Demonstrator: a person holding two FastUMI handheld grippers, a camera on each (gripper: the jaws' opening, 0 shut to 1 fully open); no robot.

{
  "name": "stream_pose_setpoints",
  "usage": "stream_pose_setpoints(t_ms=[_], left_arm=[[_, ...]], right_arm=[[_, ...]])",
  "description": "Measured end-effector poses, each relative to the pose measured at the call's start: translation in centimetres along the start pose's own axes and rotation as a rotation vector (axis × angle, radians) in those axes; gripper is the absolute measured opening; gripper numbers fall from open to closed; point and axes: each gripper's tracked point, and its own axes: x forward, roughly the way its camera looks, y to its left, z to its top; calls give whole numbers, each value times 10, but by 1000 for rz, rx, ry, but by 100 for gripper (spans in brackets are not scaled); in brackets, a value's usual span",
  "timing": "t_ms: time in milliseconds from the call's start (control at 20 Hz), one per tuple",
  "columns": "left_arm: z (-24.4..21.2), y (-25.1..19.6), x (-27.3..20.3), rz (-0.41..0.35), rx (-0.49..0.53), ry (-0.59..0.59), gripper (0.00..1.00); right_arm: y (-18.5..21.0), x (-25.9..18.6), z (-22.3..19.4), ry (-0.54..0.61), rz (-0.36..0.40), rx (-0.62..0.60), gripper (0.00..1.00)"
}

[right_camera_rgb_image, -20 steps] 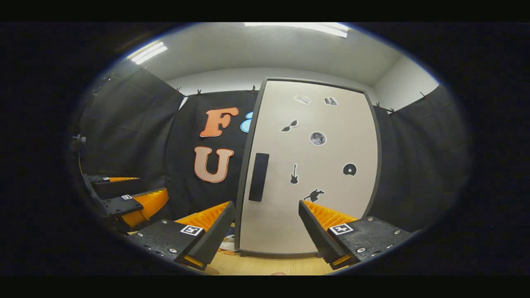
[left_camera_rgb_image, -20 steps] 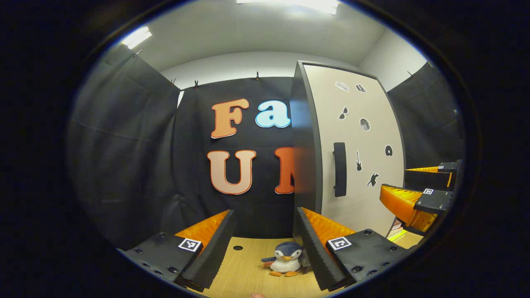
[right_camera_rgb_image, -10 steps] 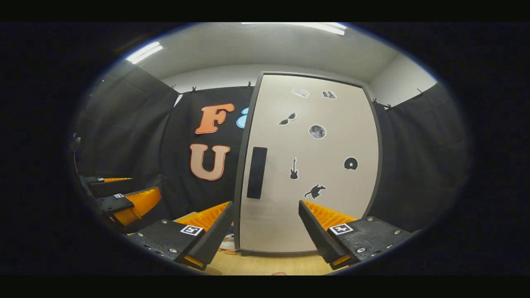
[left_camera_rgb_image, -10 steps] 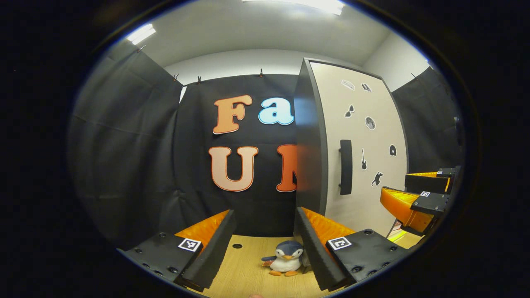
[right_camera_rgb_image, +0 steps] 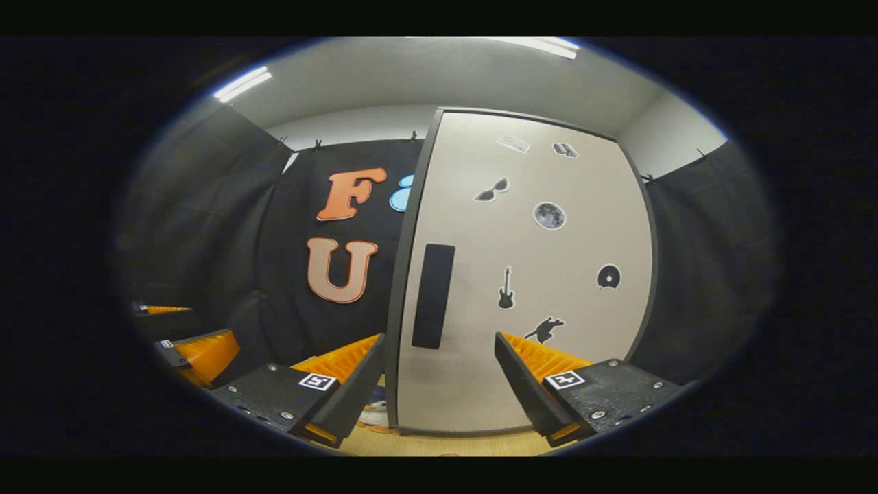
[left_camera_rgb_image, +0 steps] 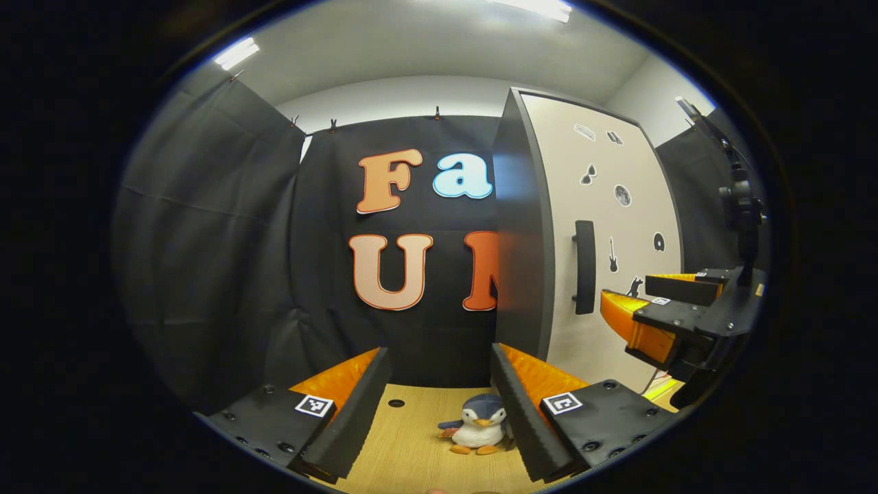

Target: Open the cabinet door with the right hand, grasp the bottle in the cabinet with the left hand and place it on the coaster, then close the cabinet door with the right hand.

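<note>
Biggest risk we see: the right gripper [right_camera_rgb_image: 439,374] comes in off-line and slips past the handle [right_camera_rgb_image: 433,296] on the door [right_camera_rgb_image: 549,274], which is closed, so we can't see the bottle. Its fingers are wide apart, touching nothing. The left gripper [left_camera_rgb_image: 439,405] is spread too, empty, over the table [left_camera_rgb_image: 411,453].

A toy penguin [left_camera_rgb_image: 479,430] and the cabinet [left_camera_rgb_image: 525,226] stand on the wooden table [left_camera_rgb_image: 411,453].
</note>
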Motion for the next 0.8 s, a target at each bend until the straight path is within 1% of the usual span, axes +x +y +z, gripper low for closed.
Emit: stream_pose_setpoints(t_ms=[150, 300, 400, 500, 650, 700, 750, 800], left_arm=[[-2, 10, 6, 9, 8, 0, 95], [-6, 16, 15, 2, -2, 5, 95], [-9, 18, 22, -9, -5, 11, 94], [-11, 18, 31, -29, -3, 13, 96], [-12, 17, 39, -63, 4, 11, 95], [-13, 18, 42, -72, 5, 11, 95], [-14, 18, 43, -84, 5, 12, 95], [-16, 19, 46, -94, 5, 16, 94]], right_arm=[[5, 25, 0, 9, 6, 47, 95], [3, 49, -3, 19, -23, 76, 94], [2, 61, -6, 33, -41, 85, 90], [3, 70, -7, 38, -60, 88, 88], [0, 80, -10, 46, -108, 78, 76], [-1, 82, -11, 45, -120, 76, 73], [1, 83, -11, 44, -119, 84, 67], [3, 83, -11, 45, -117, 92, 64]])
